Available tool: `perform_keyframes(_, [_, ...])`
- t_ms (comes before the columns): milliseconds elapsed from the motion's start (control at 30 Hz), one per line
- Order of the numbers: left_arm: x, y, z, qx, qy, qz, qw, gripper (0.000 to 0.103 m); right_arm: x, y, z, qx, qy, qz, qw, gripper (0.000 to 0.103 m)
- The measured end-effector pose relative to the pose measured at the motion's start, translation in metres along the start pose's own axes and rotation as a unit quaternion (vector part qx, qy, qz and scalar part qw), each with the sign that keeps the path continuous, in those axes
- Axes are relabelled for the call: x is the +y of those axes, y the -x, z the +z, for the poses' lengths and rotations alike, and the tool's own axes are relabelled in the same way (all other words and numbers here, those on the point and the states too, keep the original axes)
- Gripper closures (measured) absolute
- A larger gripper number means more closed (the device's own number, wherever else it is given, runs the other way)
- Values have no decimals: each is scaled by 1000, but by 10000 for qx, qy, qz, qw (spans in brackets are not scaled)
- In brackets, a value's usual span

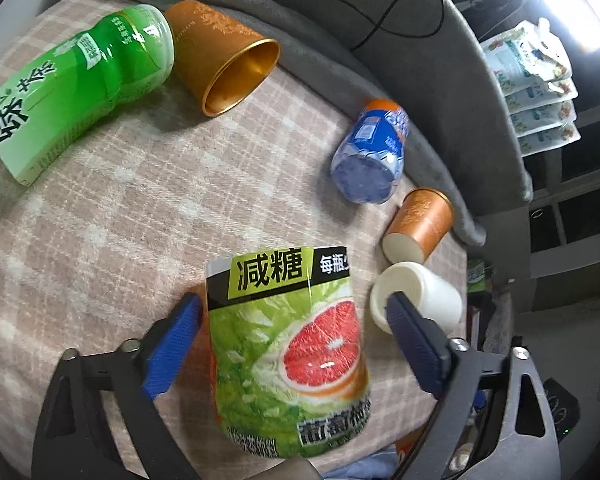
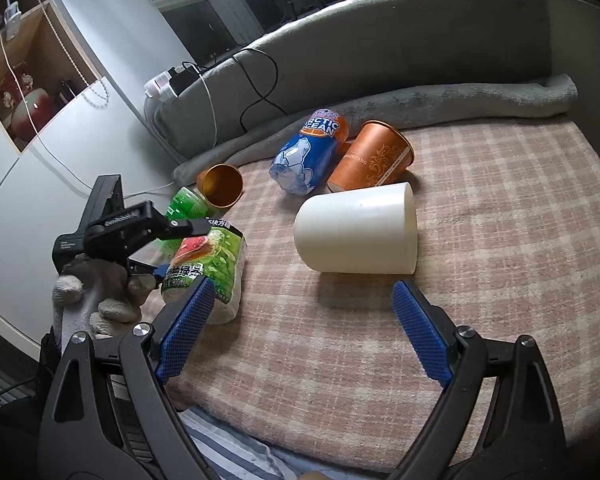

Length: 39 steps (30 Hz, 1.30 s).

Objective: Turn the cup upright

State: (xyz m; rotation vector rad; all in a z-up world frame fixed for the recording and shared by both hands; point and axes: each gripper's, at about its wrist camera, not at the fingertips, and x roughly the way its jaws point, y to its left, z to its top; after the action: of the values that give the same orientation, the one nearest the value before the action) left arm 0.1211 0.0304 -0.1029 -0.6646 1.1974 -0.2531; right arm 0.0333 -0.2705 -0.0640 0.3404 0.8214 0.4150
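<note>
Left tool (image 1: 294,344): spread wide around the grapefruit bottle (image 1: 288,356), seemingly not gripping.
Right tool (image 2: 300,332): wide open, empty, level, aimed at the toppled white cup (image 2: 356,228).

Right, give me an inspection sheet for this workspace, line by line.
Surface: plaid blanket, pink and cream, with a grey blanket bunched along the back.
Job's things: white cup on its side; two orange cups, one tipped beside it, one lying with its mouth open toward the camera.
Clutter: grapefruit tea bottle, green bottle, blue Arctic Ocean bottle, all lying down.
Grippers: left claw open around the grapefruit bottle; right claw open, short of the white cup.
Cables: black cable and a white one from the power strip.
Surroundings: shelf nook, pouches.
</note>
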Motion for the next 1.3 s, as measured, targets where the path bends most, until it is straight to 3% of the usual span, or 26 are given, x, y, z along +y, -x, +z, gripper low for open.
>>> perform_keyframes(200, [1, -8, -1, 179, -104, 61, 9998, 23, -5, 1, 1, -30, -159, -44, 9999, 10])
perform_keyframes(467, [-8, -5, -4, 119, -399, 152, 9990, 23, -10, 2, 0, -74, -271, -98, 9996, 10])
perform_keyframes(733, [-34, 12, -19, -389, -1028, 331, 9934, 24, -11, 2, 0, -102, -289, -151, 9994, 10])
perform_keyframes(1000, [-56, 24, -30, -991, -1605, 602, 9802, 25, -9, 2, -2, -109, -266, -155, 9995, 10])
perform_keyframes(1300, [-64, 23, -34, -1386, -1946, 975, 9661, 26, -10, 2, -3, -116, -297, -195, 9993, 10])
